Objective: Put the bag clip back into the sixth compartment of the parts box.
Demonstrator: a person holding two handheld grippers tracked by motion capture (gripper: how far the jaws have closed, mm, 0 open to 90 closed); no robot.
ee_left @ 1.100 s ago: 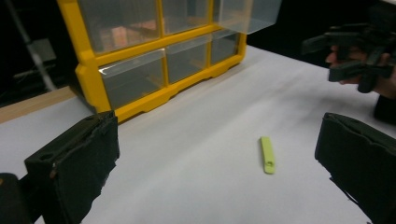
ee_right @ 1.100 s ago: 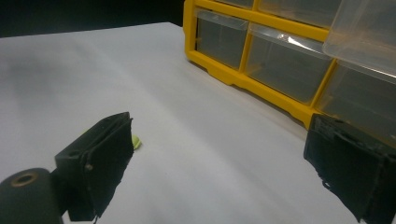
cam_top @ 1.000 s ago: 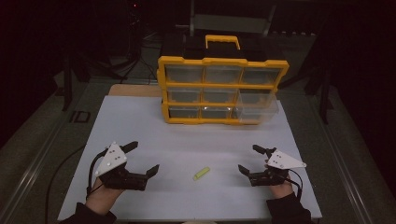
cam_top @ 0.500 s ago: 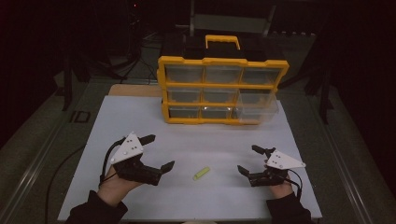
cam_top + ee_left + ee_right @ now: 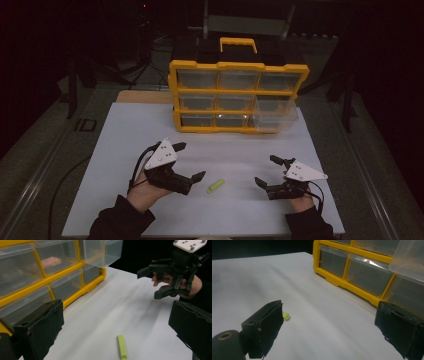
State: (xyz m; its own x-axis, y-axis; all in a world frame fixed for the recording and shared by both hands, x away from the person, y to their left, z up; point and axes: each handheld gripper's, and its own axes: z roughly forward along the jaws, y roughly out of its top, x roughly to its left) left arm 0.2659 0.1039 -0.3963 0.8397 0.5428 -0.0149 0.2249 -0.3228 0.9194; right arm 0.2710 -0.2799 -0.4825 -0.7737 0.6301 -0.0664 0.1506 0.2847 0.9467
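Now the left gripper (image 5: 186,161), jaws spread and empty, has advanced and turned toward the green stick (image 5: 216,186), which lies on the white table (image 5: 125,130) just ahead of its jaws. Right gripper (image 5: 264,171): open, empty, unmoved. A pickup appears imminent.

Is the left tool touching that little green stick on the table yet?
Apart. In the left gripper view, the green stick lies on white table between the left tool's open jaws, with bare surface on both sides.

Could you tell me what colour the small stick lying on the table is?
The stick is yellow-green, clearest in the left gripper view.
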